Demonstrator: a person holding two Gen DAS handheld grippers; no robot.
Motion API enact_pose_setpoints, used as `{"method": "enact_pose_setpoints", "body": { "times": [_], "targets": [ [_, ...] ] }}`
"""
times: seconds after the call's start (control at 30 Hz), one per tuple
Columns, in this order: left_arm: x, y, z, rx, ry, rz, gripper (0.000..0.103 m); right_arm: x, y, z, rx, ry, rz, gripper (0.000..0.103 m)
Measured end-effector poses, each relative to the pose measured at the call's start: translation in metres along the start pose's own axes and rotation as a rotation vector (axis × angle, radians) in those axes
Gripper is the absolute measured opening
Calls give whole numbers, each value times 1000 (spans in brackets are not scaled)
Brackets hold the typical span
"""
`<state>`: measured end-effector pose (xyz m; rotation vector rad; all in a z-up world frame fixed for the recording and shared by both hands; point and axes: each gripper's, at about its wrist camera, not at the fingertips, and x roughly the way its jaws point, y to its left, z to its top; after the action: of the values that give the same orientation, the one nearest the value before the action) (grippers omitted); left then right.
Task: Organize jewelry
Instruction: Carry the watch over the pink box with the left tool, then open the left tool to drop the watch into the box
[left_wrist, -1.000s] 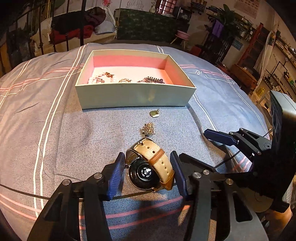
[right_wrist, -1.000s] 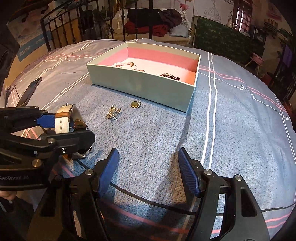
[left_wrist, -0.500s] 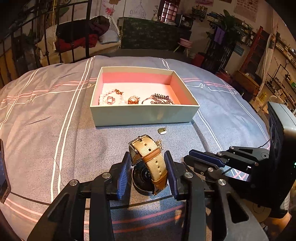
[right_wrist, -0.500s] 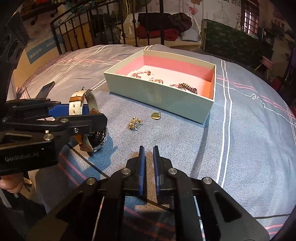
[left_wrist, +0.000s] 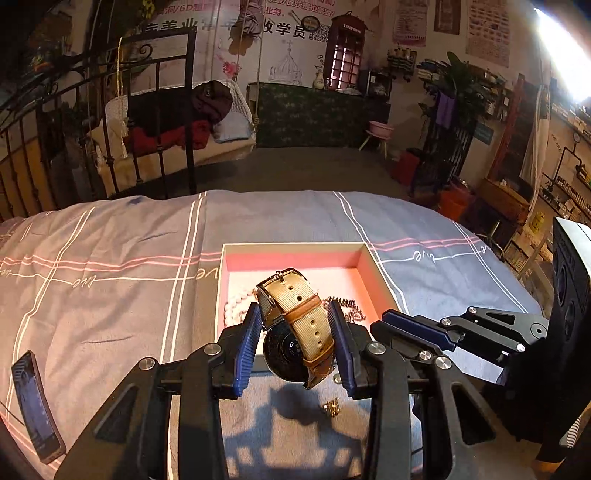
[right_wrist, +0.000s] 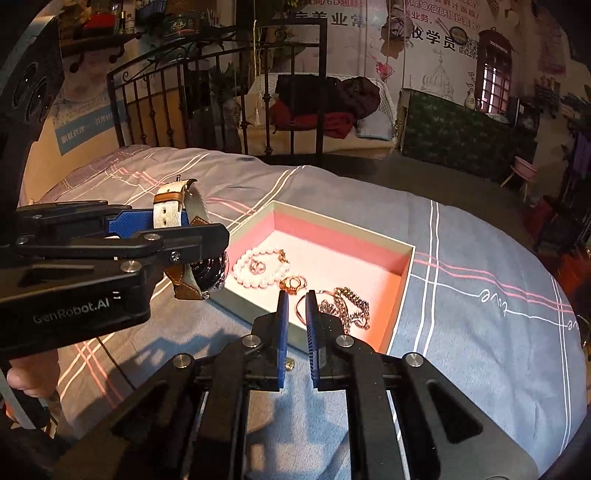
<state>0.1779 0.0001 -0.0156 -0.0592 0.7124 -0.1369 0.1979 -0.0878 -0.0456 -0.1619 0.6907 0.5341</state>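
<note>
We have the watch (left_wrist: 295, 325) clamped in the left tool (left_wrist: 295, 347), held above the box's (right_wrist: 402, 291) near-left edge; box lies just ahead, strap loop upright; right tool (right_wrist: 295, 328) nearly closed, empty, beside it.

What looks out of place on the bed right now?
Two small gold pieces lie loose on the bedspread outside the box: a charm cluster and a pendant just before its near wall. A phone sits at the bed's left edge.
</note>
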Motion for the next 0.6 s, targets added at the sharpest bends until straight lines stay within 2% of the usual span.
{"method": "enact_pose_setpoints", "body": {
  "times": [0.23,0.6],
  "targets": [
    [14,2,22,-22,-17,14,36,12,-16,18,37,-8,-11,10],
    [37,-3,35,-19,24,15,36,29,-25,15,58,33,-24,10]
  ]
}}
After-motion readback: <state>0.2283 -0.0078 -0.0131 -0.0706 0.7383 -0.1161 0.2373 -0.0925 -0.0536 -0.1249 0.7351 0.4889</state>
